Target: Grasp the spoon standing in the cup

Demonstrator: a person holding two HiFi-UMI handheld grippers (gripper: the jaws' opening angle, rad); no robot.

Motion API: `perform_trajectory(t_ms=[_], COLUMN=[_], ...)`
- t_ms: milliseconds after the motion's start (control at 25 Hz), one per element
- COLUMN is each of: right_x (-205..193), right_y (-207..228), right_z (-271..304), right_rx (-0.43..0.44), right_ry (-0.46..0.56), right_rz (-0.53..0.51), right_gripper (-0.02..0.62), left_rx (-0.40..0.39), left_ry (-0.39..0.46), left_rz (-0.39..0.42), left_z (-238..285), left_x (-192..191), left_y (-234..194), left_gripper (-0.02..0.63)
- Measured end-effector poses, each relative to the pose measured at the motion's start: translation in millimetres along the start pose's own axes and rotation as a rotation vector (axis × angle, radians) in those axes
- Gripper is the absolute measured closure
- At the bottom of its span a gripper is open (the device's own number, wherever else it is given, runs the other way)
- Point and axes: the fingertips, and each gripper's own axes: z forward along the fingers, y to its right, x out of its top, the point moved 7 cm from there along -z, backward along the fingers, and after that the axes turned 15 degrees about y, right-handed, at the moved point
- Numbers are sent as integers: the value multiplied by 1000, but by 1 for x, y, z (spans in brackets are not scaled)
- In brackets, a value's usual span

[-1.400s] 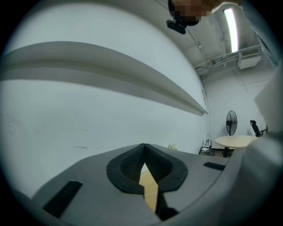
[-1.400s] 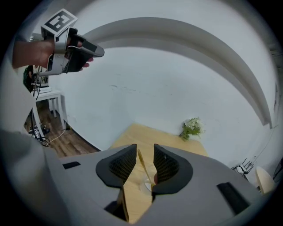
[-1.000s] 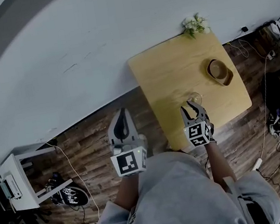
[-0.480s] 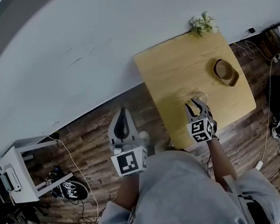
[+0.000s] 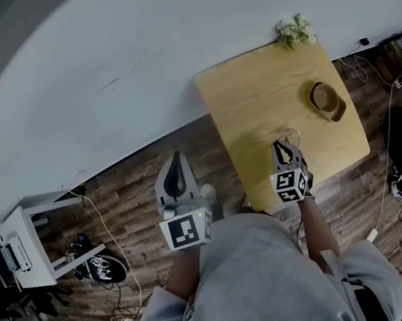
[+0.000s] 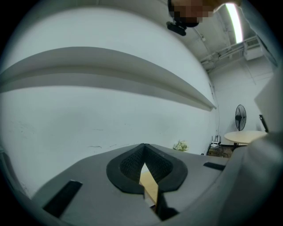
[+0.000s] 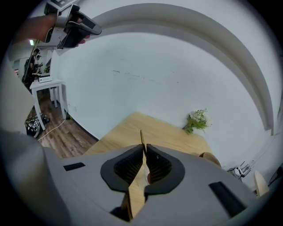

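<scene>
A big white wall [image 5: 131, 53] and a dark wood floor [image 5: 131, 197] fill most of the head view. A light wood table [image 5: 266, 93] stands against the wall. A little plant [image 5: 294, 30] sits at its far right corner, and a brown bowl [image 5: 326, 100] sits near its right edge.

The left hand-held gripper [image 5: 174, 160] hangs over the floor, well away from the table. Its tips are together with nothing in them.

The right hand-held gripper [image 5: 284, 152] is at the near edge of the table, right at the cup [image 5: 288, 137]. Its jaws have just been closing. Now they are almost together, and the thin spoon [image 7: 141, 137] handle pokes up between them. It looks pinched, so I think the grab is made or very nearly made.

Some things are hard to see. From the head view the spoon is too small to find, and the right hand-held gripper covers part of the cup. In the right gripper view the jaws hide nearly all of the cup and the lower end of the spoon. So I cannot tell how firm the pinch is.
</scene>
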Motion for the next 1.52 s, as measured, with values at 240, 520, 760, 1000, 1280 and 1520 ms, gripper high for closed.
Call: perform_trajectory(t_ms=[240,520,760,1000,1280,1520], right_x=[6,16,25,40,58,77], right_y=[4,11,14,18,28,30], right_z=[-4,-17,-27,-42,-62,-81], right_rx=[-47,-112,-155,-210,-293,-352], right_ry=[28,80,102,135,185,232], right_rz=[-29,-11,14,69,141,173], right_gripper=[591,592,592,592,592,592], left_rx=[-2,-23,-50,-87,-146,-197], left_ry=[2,5,16,26,45,56], left_rz=[-1,-7,-15,-26,-49,-66], left_z=[-2,-3,-5,-4,1,4], left_x=[1,2,3,6,6,7], left_y=[-1,-1,0,0,6,10], left_gripper=[604,604,606,604,604,604])
